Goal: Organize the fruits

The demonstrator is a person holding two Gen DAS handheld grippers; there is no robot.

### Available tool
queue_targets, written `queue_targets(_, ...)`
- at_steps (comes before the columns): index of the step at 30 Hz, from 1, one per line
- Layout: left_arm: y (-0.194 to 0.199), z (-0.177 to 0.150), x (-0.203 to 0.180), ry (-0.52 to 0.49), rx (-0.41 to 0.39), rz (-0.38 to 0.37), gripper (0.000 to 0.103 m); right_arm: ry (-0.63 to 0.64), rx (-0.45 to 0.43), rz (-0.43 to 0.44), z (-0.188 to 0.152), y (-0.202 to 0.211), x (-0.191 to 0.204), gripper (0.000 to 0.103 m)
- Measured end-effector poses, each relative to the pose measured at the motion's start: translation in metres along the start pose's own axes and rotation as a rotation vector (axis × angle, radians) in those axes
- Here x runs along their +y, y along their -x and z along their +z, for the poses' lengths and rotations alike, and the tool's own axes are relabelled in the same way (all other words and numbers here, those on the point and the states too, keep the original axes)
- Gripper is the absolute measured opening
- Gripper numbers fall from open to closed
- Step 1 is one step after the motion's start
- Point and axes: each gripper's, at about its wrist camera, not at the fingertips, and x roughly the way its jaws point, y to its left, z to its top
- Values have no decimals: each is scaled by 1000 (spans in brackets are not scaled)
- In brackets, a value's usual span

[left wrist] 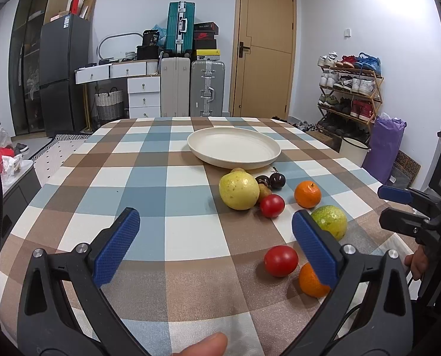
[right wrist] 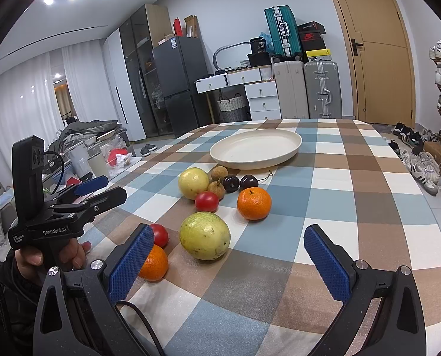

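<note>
An empty cream plate (left wrist: 234, 147) (right wrist: 256, 148) sits far on the checked table. In front of it lie loose fruits: a yellow guava (left wrist: 239, 190) (right wrist: 193, 183), a green-yellow guava (left wrist: 331, 221) (right wrist: 204, 235), two oranges (left wrist: 307, 194) (left wrist: 311, 280) (right wrist: 254, 203) (right wrist: 154, 263), two tomatoes (left wrist: 272, 205) (left wrist: 280, 260) (right wrist: 206, 201) (right wrist: 160, 235), two dark cherries (left wrist: 277, 180) (right wrist: 239, 182) and brown longans (right wrist: 219, 173). My left gripper (left wrist: 216, 238) is open and empty, left of the near fruits. My right gripper (right wrist: 229, 255) is open and empty, just before the green-yellow guava.
The checked tablecloth (left wrist: 149, 195) covers the whole table. Each gripper shows in the other's view, the right one (left wrist: 407, 207) and the left one (right wrist: 81, 195). Suitcases, drawers, a fridge, a door and a shoe rack (left wrist: 349, 95) stand behind the table.
</note>
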Motion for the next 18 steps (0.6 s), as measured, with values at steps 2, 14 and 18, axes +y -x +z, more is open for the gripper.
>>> queue_targets(2,-1,1,4,-2,1,1,102,0,-1,1,0,0,0,103)
queue_targets(14,-5,-1,1,-10,6,-6,102,-3,22,-14,-1,-2,1,103)
queue_targets(18,-5,-2,1,-12,8,-7,102,0,40,-24,1,-6,0,103)
